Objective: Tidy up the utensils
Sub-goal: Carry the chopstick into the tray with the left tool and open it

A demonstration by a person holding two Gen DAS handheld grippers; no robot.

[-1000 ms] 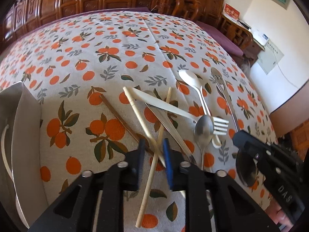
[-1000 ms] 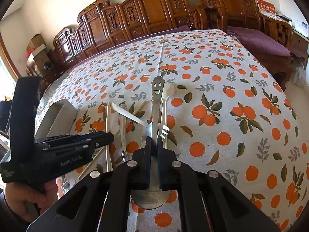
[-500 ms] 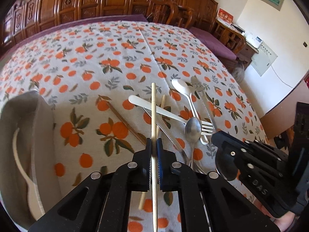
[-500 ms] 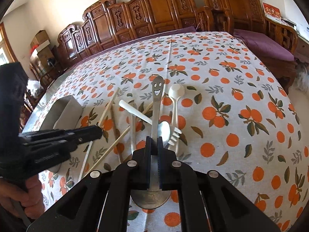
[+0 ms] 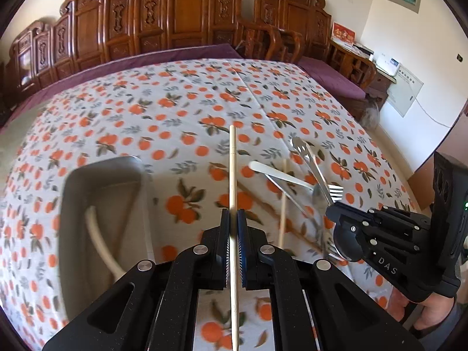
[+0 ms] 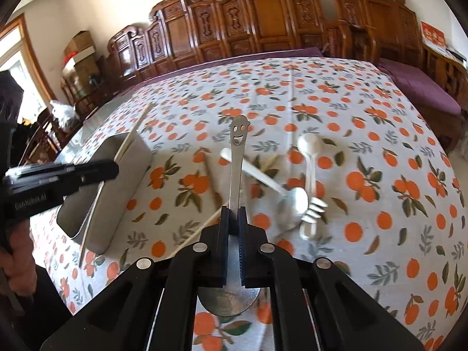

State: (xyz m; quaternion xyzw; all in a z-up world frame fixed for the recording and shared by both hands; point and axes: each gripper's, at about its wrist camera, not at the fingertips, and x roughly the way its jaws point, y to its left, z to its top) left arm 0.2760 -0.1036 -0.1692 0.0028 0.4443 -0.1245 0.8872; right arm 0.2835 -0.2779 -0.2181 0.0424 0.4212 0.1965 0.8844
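At the far left a grey tray [image 5: 99, 175] sits on the counter [image 5: 175, 111], which is covered with an orange-print cloth. A white utensil [image 5: 99, 242] lies inside it, its shape too blurred to name.

My left gripper [image 5: 233, 219] is just right of the tray, raised off the cloth, its jaws clamped on a pale chopstick [image 5: 232, 169]. The stick runs straight through them, its far end pointing away over the cloth and its near end sticking out behind the pads. From the right wrist view this chopstick hangs over the tray's near side.

Right of that lies the loose pile: a brown chopstick [image 6: 211, 182] and a second pale chopstick [image 5: 282, 201], then a white fork [image 6: 272, 185] crossing diagonally, a steel spoon [image 6: 294, 204] with its bowl beside the fork's tines, and a white spoon [image 6: 310, 152] at the right edge of the heap. They overlap one another on the cloth.

My right gripper [image 6: 234, 219] is above the pile's near side, jaws closed on the handle of a smiley spoon [image 6: 238, 158]. Its cut-out face end points away from me, and its bowl sits behind the pads, close to the camera.
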